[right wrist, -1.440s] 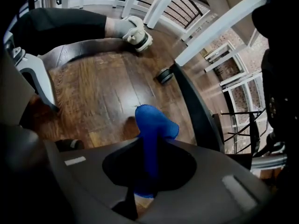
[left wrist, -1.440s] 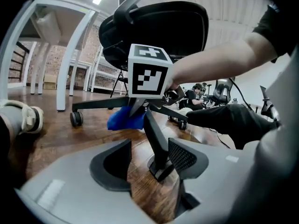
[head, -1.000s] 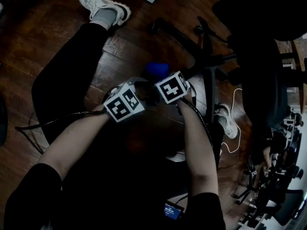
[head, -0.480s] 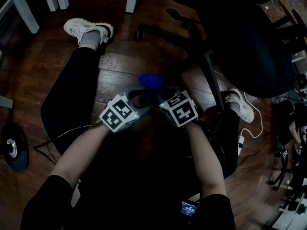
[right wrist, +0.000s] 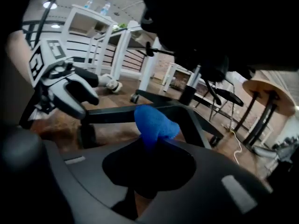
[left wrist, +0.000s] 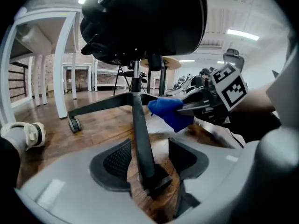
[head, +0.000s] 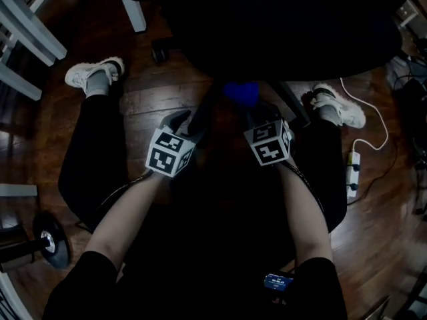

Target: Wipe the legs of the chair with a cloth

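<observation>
The black office chair's seat (head: 280, 25) fills the top of the head view, over its star base. One black leg (left wrist: 140, 139) runs straight between the jaws of my left gripper (left wrist: 149, 155). That gripper is open: the leg lies close to the left pad (left wrist: 117, 160), with a gap showing at the right pad. My right gripper (right wrist: 152, 146) is shut on a blue cloth (right wrist: 154, 122). The cloth (head: 241, 92) sits near the base's hub, just right of that leg, and it also shows in the left gripper view (left wrist: 170, 113). Both marker cubes sit side by side below the seat.
A caster (left wrist: 74, 124) ends another leg at the left. White table legs (head: 130, 5) stand at the upper left. The person's shoes (head: 93, 72) (head: 340, 112) flank the base. A power strip (head: 352, 172) with a white cable lies at the right, and a weight disc (head: 50, 239) at the lower left.
Both grippers have come in under the chair seat. The right one has carried the blue cloth forward towards the hub and rolled. The left one now straddles a leg.
</observation>
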A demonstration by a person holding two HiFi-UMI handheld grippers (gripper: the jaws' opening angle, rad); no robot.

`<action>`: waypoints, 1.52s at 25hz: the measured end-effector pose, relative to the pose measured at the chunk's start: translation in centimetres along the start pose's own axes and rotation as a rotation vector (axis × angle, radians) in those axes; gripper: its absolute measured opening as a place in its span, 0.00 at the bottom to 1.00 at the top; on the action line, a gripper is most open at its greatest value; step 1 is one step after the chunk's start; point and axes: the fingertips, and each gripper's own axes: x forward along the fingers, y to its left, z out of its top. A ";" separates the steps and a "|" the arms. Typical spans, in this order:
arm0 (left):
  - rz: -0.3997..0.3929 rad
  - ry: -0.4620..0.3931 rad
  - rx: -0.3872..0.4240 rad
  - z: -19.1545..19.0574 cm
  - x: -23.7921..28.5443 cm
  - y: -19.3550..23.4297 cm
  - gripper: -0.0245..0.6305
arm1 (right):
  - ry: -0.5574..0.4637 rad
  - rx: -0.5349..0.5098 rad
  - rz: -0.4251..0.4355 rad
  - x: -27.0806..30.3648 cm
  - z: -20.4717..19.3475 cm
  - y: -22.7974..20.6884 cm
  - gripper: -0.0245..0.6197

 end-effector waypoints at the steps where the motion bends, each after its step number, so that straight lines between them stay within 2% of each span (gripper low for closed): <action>1: 0.026 0.000 0.013 0.4 0.2 -0.1 0.42 | -0.004 0.057 -0.027 0.8 0.0 -1.5 0.15; 4: 0.087 -0.035 0.081 2.6 0.1 -1.6 0.42 | -0.039 0.215 -0.056 3.5 0.4 -5.2 0.15; 7: 0.054 -0.044 0.119 4.5 0.3 -3.8 0.42 | -0.098 0.400 -0.034 6.1 1.6 -7.2 0.15; 9: 0.027 -0.036 0.118 5.0 0.6 -5.0 0.42 | -0.117 0.478 -0.035 7.3 1.8 -7.8 0.15; 11: 0.011 -0.023 0.112 4.9 1.0 -6.0 0.42 | -0.119 0.559 -0.075 7.6 0.8 -8.8 0.15; 15: -0.005 0.014 0.123 3.9 1.8 -6.6 0.42 | -0.161 0.806 -0.149 6.5 -2.3 -10.9 0.15; 17: -0.018 0.022 0.120 3.4 2.1 -6.9 0.42 | -0.184 0.885 -0.180 5.6 -3.5 -11.1 0.15; 21: -0.049 0.018 0.113 2.6 2.2 -8.2 0.42 | -0.193 0.932 -0.250 3.1 -6.5 -11.2 0.15; 25: -0.053 -0.011 0.115 2.7 2.6 -8.5 0.42 | -0.125 0.940 -0.326 0.2 -10.2 -12.0 0.15; 28: -0.053 -0.064 0.111 3.7 2.7 -9.0 0.40 | -0.088 0.935 -0.334 -2.1 -12.7 -12.3 0.15; 30: -0.069 -0.070 0.081 3.9 2.9 -9.6 0.40 | -0.070 0.953 -0.347 -3.6 -14.2 -12.5 0.15; 34: -0.111 -0.061 0.001 4.2 3.5 -11.6 0.40 | -0.055 1.073 -0.377 -6.3 -17.1 -12.1 0.15; 36: -0.126 -0.068 0.003 4.5 3.5 -12.4 0.40 | -0.069 1.048 -0.353 -6.7 -16.9 -11.2 0.15; 38: -0.120 -0.052 0.025 4.6 3.4 -12.4 0.40 | -0.098 0.955 -0.336 -6.7 -14.8 -10.8 0.15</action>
